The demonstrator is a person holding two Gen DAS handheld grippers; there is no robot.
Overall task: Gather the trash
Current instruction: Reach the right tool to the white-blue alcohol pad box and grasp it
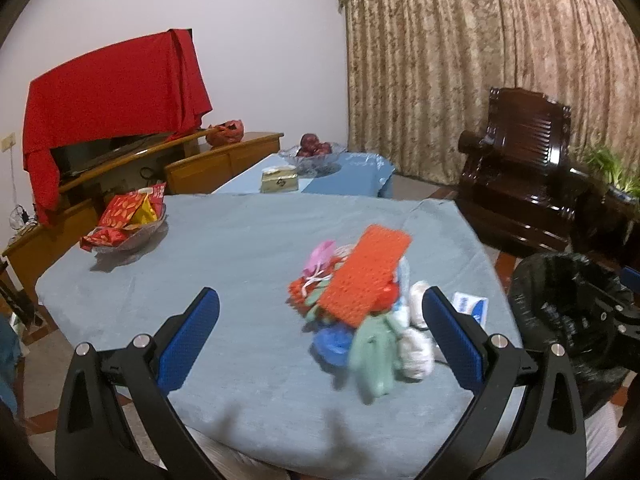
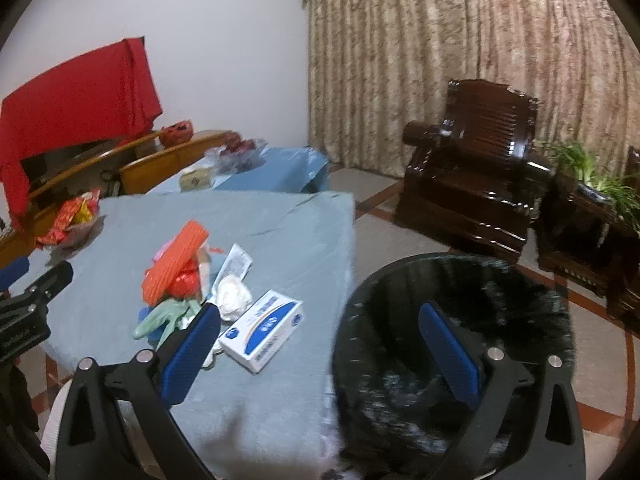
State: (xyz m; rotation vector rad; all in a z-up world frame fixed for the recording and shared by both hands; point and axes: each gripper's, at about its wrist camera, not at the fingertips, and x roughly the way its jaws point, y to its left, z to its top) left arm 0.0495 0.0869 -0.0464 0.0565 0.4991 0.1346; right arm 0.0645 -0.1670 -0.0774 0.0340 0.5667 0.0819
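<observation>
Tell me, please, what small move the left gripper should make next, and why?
Probably ease the left gripper forward and down onto the trash pile. Its jaws are wide open and empty, the pile lies on the table between the fingers' line, and the lined bin waits beside the table.

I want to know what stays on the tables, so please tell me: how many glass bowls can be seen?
2. One glass bowl holding red snack packets sits at the near table's far-left corner; another glass bowl with dark red fruit stands on the farther blue table. Others may be hidden.
</observation>
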